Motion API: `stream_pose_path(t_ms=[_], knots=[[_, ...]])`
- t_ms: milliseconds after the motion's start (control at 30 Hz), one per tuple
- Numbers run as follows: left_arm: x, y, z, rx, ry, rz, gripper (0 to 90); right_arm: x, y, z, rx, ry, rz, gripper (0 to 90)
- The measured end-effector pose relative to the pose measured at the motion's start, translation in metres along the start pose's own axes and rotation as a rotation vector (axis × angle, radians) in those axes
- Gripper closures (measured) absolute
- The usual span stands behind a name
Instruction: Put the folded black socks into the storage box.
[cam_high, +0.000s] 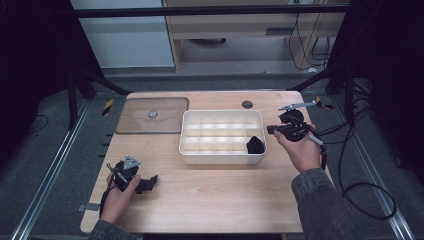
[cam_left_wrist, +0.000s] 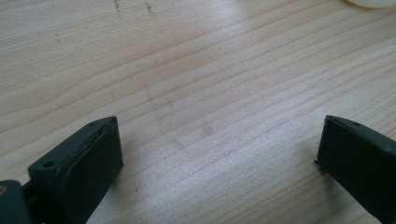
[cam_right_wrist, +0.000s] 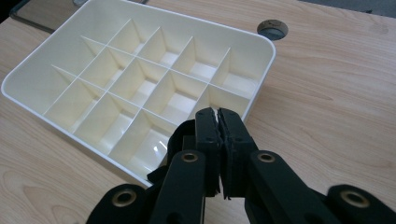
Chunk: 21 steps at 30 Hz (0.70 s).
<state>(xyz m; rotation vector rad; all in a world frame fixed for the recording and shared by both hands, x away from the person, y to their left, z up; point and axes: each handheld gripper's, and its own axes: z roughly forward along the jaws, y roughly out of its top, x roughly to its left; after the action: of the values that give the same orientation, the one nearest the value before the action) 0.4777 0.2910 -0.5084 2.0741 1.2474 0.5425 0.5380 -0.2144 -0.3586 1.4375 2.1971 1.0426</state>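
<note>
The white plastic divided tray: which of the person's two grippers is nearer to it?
Right. The right gripper sits just off the white plastic divided tray at its right end; the left gripper rests on the table well off its front-left corner.

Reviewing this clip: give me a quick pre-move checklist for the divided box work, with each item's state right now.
1. Left tool open, nothing between its jaws: ok.
2. Right tool shut beside the white divided box: ok; whether it pinches anything, cannot tell.
3. Black item lies in the box's near right compartment: ok.
4. Other compartments look empty: ok.
5. Clear lid lies off the box, on the table to its left: ok.
6. Left tool is far from the box, over bare wood: not ok for reaching in yet.
</note>
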Motion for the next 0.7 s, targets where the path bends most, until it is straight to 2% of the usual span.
stream_pose_path(t_ms=[167,300,400,500,633,700], knots=[[0.0000,0.0000,-0.0001,0.002,0.000,0.002,0.0,-0.0013,-0.0045,-0.0006,-0.006,0.002,0.001,81.8],[0.0001,0.0001,-0.0001,0.002,0.000,0.003,0.0,-0.0014,-0.0058,-0.0021,-0.018,0.001,0.004,71.4],[0.0002,0.0001,-0.0002,0.003,0.000,0.004,0.0,0.0002,-0.0060,-0.0047,-0.038,0.004,0.009,56.3],[0.0000,0.0001,0.0000,0.001,-0.001,0.003,0.0,0.0018,-0.0058,-0.0069,-0.054,-0.002,0.021,37.2],[-0.0003,0.0000,-0.0001,0.001,-0.002,0.004,0.0,0.0034,-0.0070,-0.0085,-0.072,-0.024,0.022,21.3],[-0.0007,-0.0001,0.0000,-0.001,-0.001,0.002,0.0,0.0043,-0.0079,-0.0086,-0.071,-0.025,0.017,16.5]])
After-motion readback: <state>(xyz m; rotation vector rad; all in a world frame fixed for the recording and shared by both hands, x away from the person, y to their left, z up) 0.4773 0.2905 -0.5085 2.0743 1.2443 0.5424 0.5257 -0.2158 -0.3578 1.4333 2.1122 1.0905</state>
